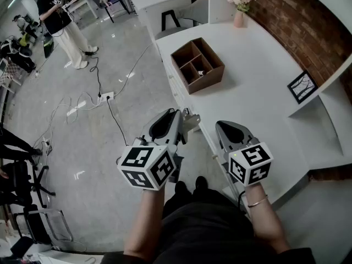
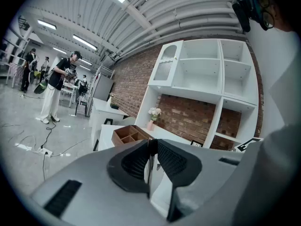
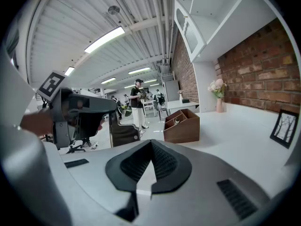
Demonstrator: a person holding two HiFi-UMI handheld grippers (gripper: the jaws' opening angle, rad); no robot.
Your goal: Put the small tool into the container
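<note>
Inside brown wooden container [image 1: 210, 77] compartment: small pale tool [image 1: 201, 72], details indistinct.

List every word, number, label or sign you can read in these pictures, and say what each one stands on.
No readable text appears in any view.
The marker cubes on the left gripper and right gripper: black-and-white square patterns, not letters or digits.
The framed picture: a branch drawing, no words.
The wooden container: no label seen.

Head view steeply down; both gripper views low, level, toward the same wooden container [image 3: 183, 131].
</note>
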